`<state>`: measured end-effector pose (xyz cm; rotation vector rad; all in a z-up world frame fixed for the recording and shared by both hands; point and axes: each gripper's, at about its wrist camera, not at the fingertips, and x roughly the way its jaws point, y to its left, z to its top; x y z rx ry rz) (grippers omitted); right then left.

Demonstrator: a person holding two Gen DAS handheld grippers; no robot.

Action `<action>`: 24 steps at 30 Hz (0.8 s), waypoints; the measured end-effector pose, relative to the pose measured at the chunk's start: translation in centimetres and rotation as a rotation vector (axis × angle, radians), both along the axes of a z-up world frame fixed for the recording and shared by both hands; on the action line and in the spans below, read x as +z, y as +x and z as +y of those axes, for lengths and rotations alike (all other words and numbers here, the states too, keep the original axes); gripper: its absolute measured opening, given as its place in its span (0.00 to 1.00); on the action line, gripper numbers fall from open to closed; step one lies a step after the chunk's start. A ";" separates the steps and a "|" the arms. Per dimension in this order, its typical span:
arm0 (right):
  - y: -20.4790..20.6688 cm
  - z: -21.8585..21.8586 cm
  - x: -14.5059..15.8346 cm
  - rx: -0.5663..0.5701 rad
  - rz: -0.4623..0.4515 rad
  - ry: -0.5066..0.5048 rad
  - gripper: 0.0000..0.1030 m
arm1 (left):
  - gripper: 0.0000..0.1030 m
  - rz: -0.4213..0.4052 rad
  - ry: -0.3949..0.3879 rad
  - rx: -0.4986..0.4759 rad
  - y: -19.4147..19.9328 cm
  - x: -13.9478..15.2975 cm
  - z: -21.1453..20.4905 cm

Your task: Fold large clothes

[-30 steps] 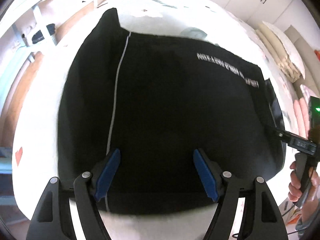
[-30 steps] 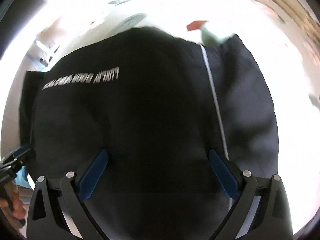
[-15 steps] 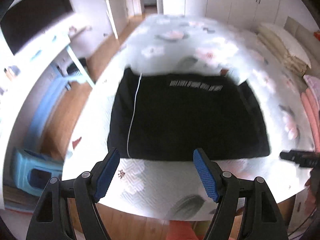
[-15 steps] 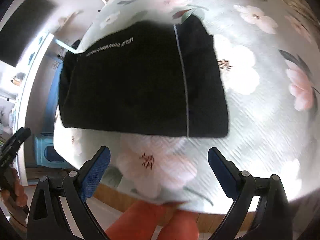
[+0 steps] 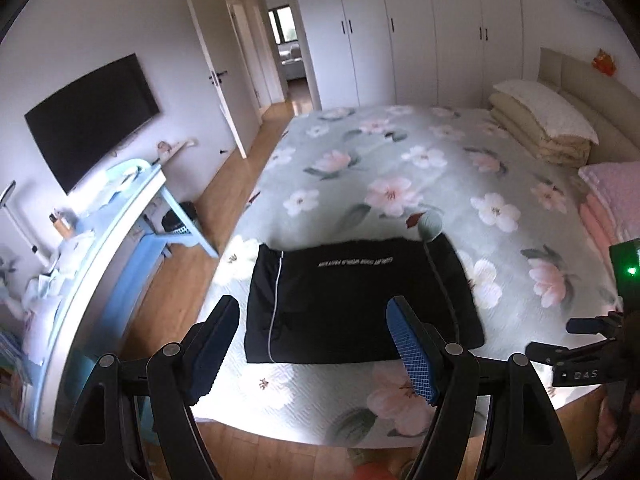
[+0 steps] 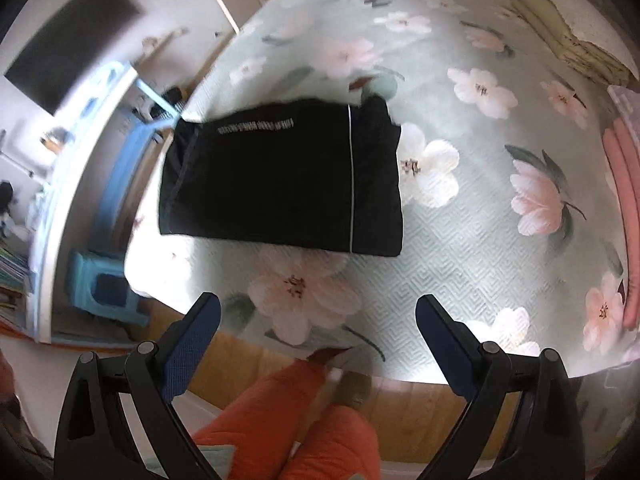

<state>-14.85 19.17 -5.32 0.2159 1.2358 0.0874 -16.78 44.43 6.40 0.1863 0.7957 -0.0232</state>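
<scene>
**Lying folded near the foot of the bed: black garment, both tongs clear of it**

Left wrist view. The black garment (image 5: 360, 300) lies flat as a folded rectangle on the floral bedspread (image 5: 440, 184), close to the near edge of the bed. Its near hem runs roughly parallel to that edge, with a strip of bare spread between hem and edge. A thin white stripe runs down its left part, and a line of white lettering sits near its far hem. Beyond the garment the spread is open up to the stacked cream bedding (image 5: 540, 128) at the headboard; pink bedding (image 5: 612, 196) lies at the right. Wooden floor (image 5: 224, 184) runs along the left side of the bed, bounded by a light blue desk (image 5: 120, 216). The left tongs (image 5: 312, 348) stand wide, blue pads well apart, nothing between them and nothing touched. The right tongs appear only as dark parts at the right margin.

Right wrist view. The picture is slightly blurred. The garment (image 6: 280, 176) sits near the bed's left corner, edges straight, with open spread to its right and nearer side. A blue stool (image 6: 104, 284) stands on the floor beside the bed. The right tongs (image 6: 320, 336) stand wide and empty, above the bed edge and the person's orange trouser legs (image 6: 304, 420).
</scene>
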 end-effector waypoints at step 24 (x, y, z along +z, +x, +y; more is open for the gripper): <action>3.1 7.3 15.1 -0.102 -0.283 -0.180 0.97 | 0.76 0.102 -0.020 0.017 5.1 2.3 4.6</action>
